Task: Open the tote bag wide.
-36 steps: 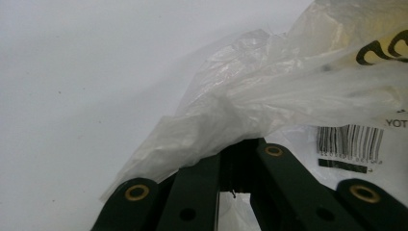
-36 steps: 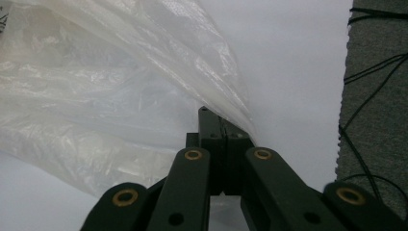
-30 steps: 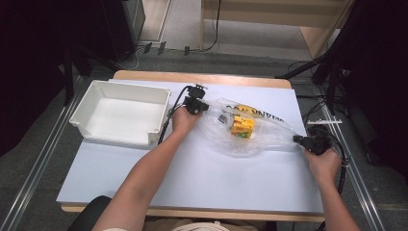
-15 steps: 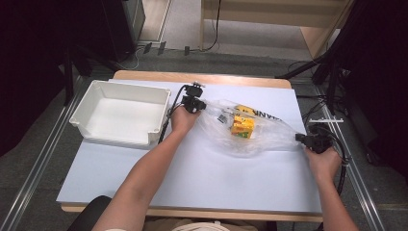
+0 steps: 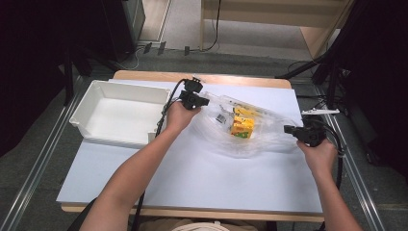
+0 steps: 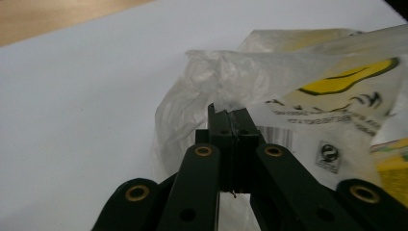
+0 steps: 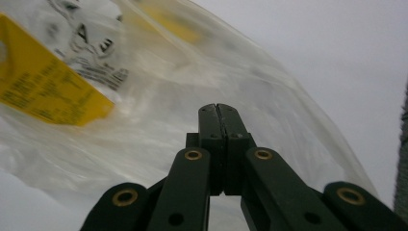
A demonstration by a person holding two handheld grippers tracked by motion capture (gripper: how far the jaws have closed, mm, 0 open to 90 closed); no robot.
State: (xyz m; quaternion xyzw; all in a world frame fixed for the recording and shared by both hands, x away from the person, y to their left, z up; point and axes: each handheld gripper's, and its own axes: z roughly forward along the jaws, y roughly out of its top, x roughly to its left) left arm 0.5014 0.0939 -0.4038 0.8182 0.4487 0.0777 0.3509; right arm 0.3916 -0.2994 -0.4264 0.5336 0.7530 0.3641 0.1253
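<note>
Left gripper (image 5: 206, 101): up near the far middle of the desk (image 5: 192, 183), jaws pressed tight together on a bunched bit of the plastic bag (image 5: 260, 137). In the left gripper view (image 6: 230, 113) you can see the crumpled film pinched right at the tips.

Right gripper (image 5: 287, 129): over at the right side of the desk, jaws also squeezed together. In the right gripper view (image 7: 216, 108) the film lies all around the tips, so it looks like it's pinching the bag's edge, but honestly I can't tell for sure that film is between the jaws.

Plastic bag: clear, wrinkly, lying on the white desk surface between the two grippers, stretched roughly from one to the other.

Inside the bag: yellow packets (image 5: 242, 126) with black print and a barcode label, sitting in the middle of the bag.

White bin (image 5: 91, 103): on the left part of the desk, just beside the person's left hand (image 5: 180, 115), apart from the bag.

Right hand (image 5: 317, 154): holds its gripper near the desk's right edge.
</note>
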